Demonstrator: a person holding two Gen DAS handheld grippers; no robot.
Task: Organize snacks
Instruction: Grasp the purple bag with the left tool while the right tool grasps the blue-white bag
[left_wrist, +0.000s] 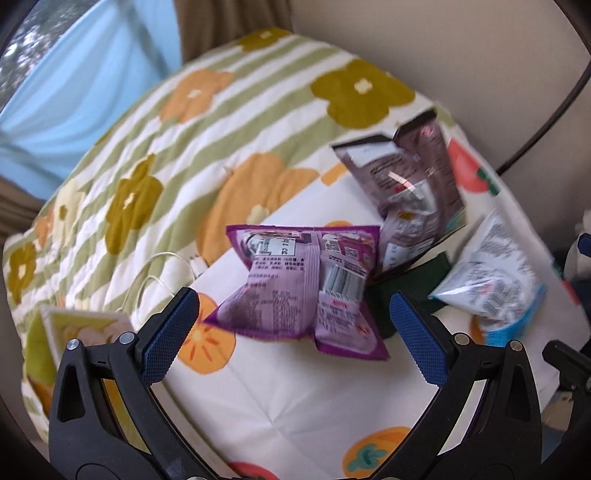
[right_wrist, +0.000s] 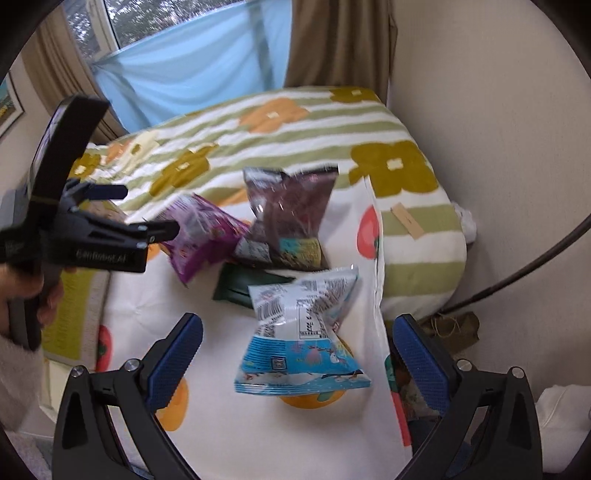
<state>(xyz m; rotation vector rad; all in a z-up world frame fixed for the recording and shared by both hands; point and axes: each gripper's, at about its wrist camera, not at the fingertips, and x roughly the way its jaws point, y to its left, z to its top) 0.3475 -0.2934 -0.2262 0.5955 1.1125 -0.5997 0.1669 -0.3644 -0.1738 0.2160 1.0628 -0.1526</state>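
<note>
Purple snack bag (left_wrist: 306, 284) sits centre frame in the left wrist view, on a white fruit-print cloth (left_wrist: 280, 398), lined up between the spread blue pads of the left gripper (left_wrist: 295, 332); jaws wide apart, holding nothing. Just right of it a dark green packet (left_wrist: 417, 280) lies flat, and a dark brown bag (left_wrist: 410, 188) leans over it at upper right. White-and-blue bag (right_wrist: 306, 332) is centre frame in the right wrist view, between the pads of the right gripper (right_wrist: 299, 358), also wide apart and empty.

Step, as I read it: approach before the pick, each gripper squared up on its own bag. Nothing grasped or sorted yet. Next move likely needs closing in lower on a bag's edge or puffed middle; the bags are soft and slick, so a pinch could slip or crush.

Beyond the cloth: striped flower-print quilt (right_wrist: 295, 125) across the upper half, a light blue curtain (right_wrist: 192, 70) at upper left, a yellow-green box (left_wrist: 74, 332) at lower left of the left view.

Hard to tell: motion blur smears print on all bags, brands unreadable. Green packet mostly covered. No container or target spot for the snacks is evident. A hand (right_wrist: 22, 295) holding the left gripper is cut off at the left edge.
</note>
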